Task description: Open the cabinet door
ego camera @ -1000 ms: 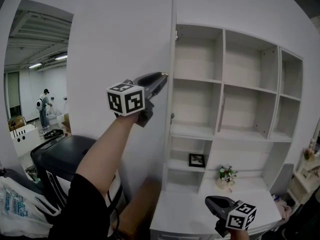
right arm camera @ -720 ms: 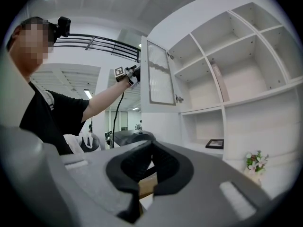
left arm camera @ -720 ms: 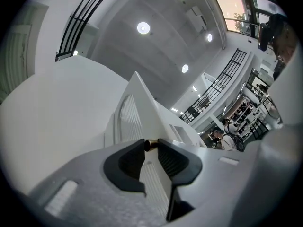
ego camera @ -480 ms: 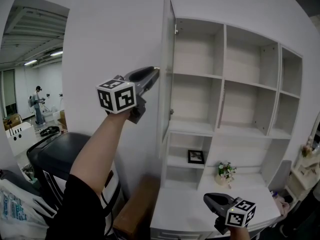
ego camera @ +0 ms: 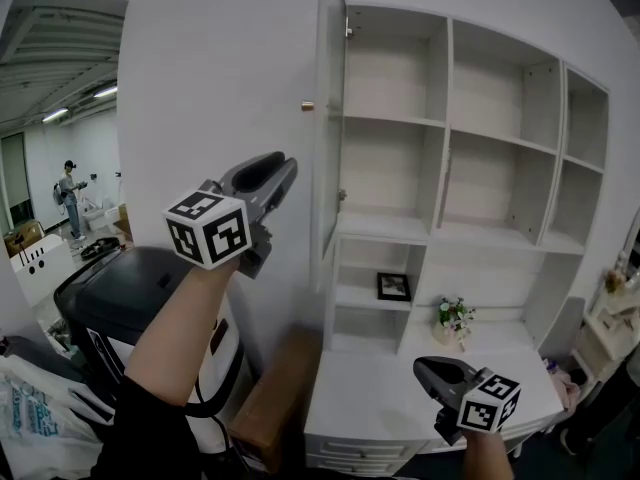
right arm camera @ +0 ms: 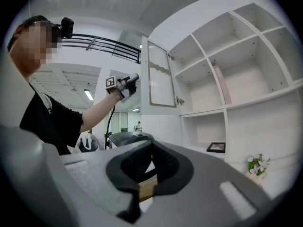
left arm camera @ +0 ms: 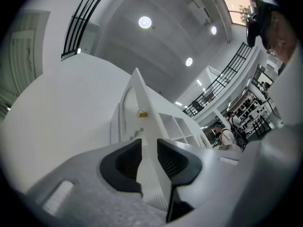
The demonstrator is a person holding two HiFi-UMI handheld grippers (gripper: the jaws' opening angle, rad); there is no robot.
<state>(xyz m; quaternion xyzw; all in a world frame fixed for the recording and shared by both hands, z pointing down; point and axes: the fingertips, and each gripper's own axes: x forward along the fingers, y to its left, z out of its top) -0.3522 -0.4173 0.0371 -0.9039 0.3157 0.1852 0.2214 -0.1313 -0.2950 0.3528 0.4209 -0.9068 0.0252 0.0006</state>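
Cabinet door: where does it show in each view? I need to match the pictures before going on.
Head view: the cabinet door stands open, nearly edge-on, upper centre.
Left gripper view: cabinet door at centre, edge-on, a narrow white wedge running downward.
Right gripper view: cabinet door at upper centre, its ribbed panel facing the camera.
Shared landmark: the open shelves just right of the door.

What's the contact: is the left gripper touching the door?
Apart. The head view shows a strip of bare wall between the tip of the left gripper and the edge of the door. The gripper sits below the knob, jaws open.
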